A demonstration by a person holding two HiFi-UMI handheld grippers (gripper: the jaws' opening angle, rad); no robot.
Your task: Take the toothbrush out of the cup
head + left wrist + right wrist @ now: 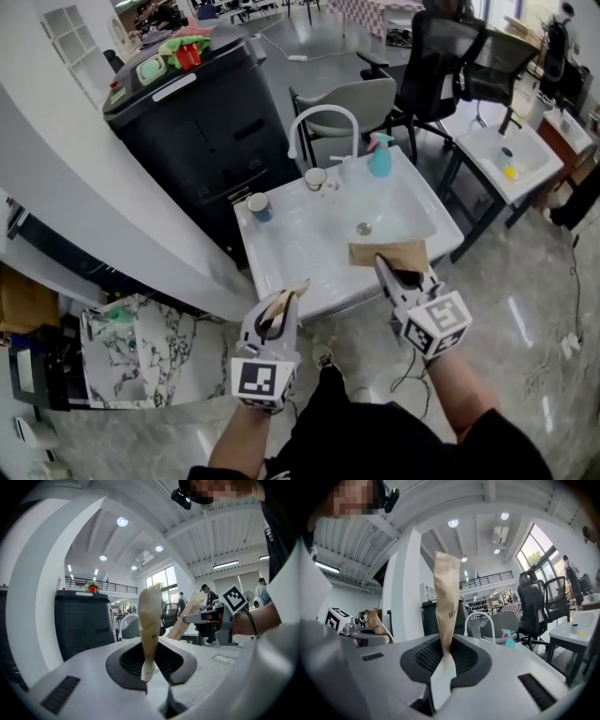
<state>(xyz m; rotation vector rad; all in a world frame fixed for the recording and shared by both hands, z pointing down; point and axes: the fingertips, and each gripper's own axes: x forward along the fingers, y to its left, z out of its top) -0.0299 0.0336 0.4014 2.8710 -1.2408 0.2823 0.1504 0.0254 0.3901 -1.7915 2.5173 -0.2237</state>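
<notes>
A white sink basin (309,253) stands in front of me. On its back rim sit a blue cup (259,207) and a white cup (316,178); I cannot make out a toothbrush in either. My left gripper (284,302) hovers at the basin's near edge, shut on a crumpled strip of brown paper (151,620). To the right, my right gripper (389,267) is over the basin's front edge, shut on another brown paper piece (388,252), which stands upright between the jaws (446,606). Both grippers are well short of the cups.
A curved white faucet (323,117) and a teal spray bottle (380,155) stand at the basin's back. A tall black bin (197,112) is at its left, chairs (441,56) are behind, and a second white basin (511,159) is at the right.
</notes>
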